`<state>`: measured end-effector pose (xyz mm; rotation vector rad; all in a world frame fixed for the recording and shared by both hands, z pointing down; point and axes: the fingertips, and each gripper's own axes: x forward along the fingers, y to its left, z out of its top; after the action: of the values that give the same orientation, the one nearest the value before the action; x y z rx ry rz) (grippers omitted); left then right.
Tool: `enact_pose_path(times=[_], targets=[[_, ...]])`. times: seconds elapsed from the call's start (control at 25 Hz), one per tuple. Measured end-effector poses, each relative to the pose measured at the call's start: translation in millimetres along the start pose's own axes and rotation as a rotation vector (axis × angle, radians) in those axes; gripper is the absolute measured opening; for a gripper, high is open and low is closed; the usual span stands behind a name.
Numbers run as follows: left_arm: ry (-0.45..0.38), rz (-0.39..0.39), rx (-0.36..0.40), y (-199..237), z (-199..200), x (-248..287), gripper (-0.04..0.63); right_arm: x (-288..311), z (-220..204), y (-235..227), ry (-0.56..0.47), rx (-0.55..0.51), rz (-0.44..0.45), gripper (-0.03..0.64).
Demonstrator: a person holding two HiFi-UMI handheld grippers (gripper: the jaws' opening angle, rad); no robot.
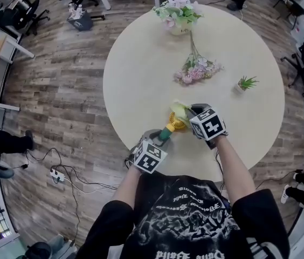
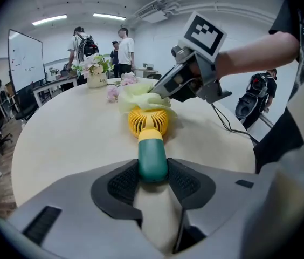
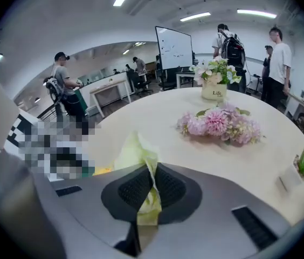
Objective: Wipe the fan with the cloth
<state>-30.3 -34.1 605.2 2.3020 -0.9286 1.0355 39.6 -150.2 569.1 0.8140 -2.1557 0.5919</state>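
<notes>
A small hand fan with a yellow head (image 2: 149, 122) and a green handle (image 2: 152, 159) lies on the round cream table (image 1: 141, 80) near its front edge. My left gripper (image 2: 153, 181) is shut on the green handle, pads pressing both sides. In the head view the fan (image 1: 174, 122) sits between both grippers. My right gripper (image 3: 151, 193) is shut on a pale yellow-green cloth (image 3: 137, 154), which rests against the fan's head (image 1: 179, 110). From the left gripper view, the right gripper (image 2: 165, 88) holds the cloth (image 2: 140, 97) over the fan's top.
A bunch of pink flowers (image 1: 198, 69) lies mid-table, a potted bouquet (image 1: 178, 14) stands at the far edge, and a small green plant in a white pot (image 1: 244, 83) sits to the right. Several people (image 2: 118, 50) stand beyond the table; desks and chairs ring the room.
</notes>
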Motion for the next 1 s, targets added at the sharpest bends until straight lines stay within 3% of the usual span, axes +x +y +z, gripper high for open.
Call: enact_pose_path(times=[0.16,0.32,0.44,0.64,0.8,1.0], targets=[[0.004,-0.060,0.002,2,1,-2,0.186,12,7,-3,-0.044,0.047,-0.025,0.023],[0.046,-0.094,0.089,0,-1,-2,0.186,26,20,18,-0.008,-0.022,0.070,0.023],[0.050,-0.106,0.074,1,0,-2,0.186,34,25,35,0.037,-0.040,0.128,0.023],[0.039,-0.079,0.059,2,0,-2,0.186,35,27,57,0.050,-0.150,0.130,0.022],[0.035,-0.081,0.046,3,-1,-3,0.186,28,21,78,0.050,-0.215,0.182,0.023],[0.026,-0.082,0.009,4,-1,-4,0.186,15,8,100,0.018,-0.176,0.229,0.023]])
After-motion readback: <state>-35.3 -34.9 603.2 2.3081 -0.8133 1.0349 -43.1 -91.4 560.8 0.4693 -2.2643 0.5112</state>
